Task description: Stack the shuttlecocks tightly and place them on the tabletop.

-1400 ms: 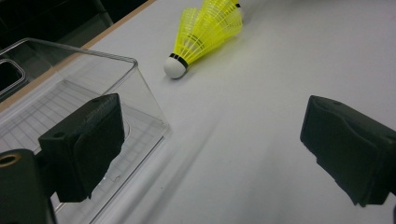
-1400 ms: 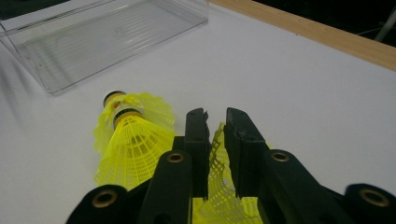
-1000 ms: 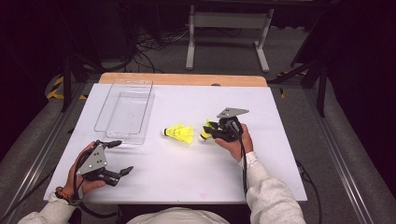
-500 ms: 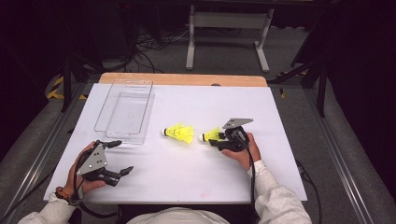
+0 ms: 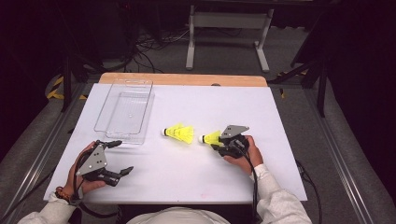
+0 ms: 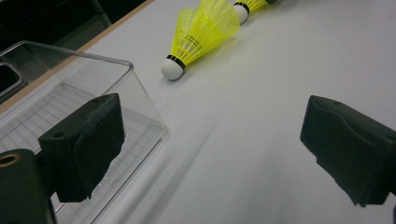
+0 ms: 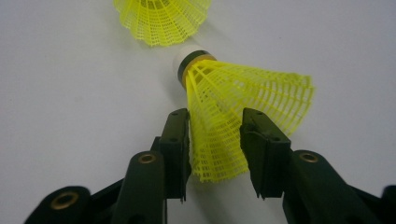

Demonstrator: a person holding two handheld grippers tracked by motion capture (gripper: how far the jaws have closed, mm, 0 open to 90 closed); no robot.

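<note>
Right of center on tabletop [image 5: 280, 112], right tool [image 5: 215, 146] half-shut, just closing round shuttlecock [image 7: 233, 116] skirt; left tool [image 5: 117, 157] wide open, empty.

We're clearly in some lab or test setup, not a home: a white-topped table [image 5: 187, 168] sits in a dark room, with loose cables [image 5: 154, 44] on grey carpet behind it and a metal stand [image 5: 227, 28] just past those.
</note>
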